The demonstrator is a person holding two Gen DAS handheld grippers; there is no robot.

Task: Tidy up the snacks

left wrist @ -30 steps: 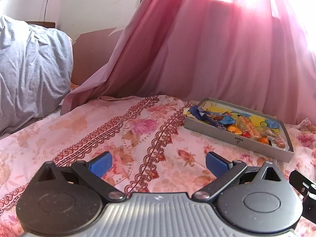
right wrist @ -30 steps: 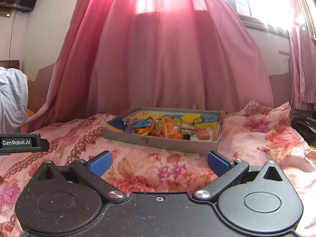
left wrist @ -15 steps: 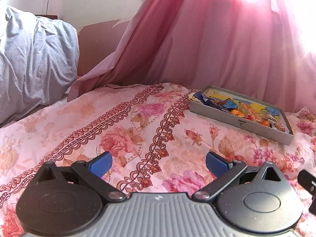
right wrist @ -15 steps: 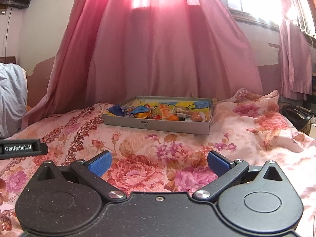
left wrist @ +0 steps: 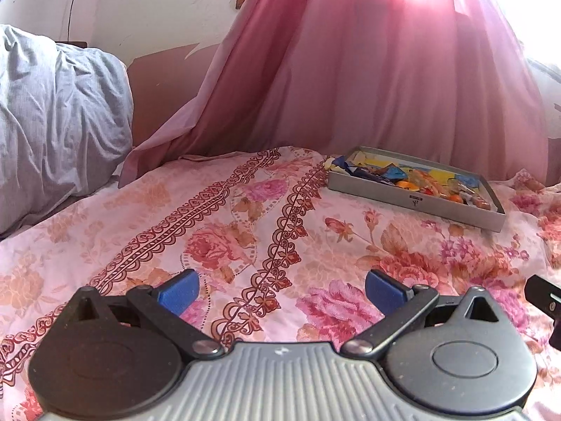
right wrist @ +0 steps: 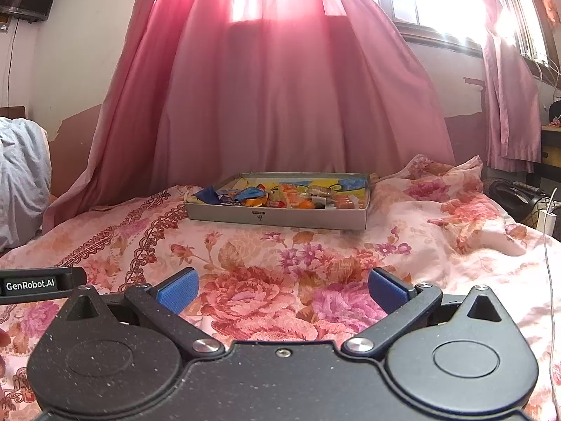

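A shallow grey box [left wrist: 420, 204] [right wrist: 277, 215] sits far back on the floral bedspread, holding several colourful snack packets [left wrist: 417, 177] [right wrist: 287, 196]. My left gripper [left wrist: 280, 289] hovers open over the bedspread, well short and left of the box, nothing between its blue pads [left wrist: 178, 293]. My right gripper [right wrist: 282, 289] is also open and empty, facing the box from some distance. The left gripper's body [right wrist: 38, 284] shows at the left edge of the right wrist view.
A pink curtain [right wrist: 280, 105] hangs behind the box. A grey-blue pillow [left wrist: 52, 115] lies at the left. The bedspread [left wrist: 245, 231] lies flat between grippers and box. Right of the bed are a dark object [right wrist: 515, 201] and white cable [right wrist: 548, 263].
Both grippers have drawn back from the box, which now looks smaller and farther away. Both stay open and empty.
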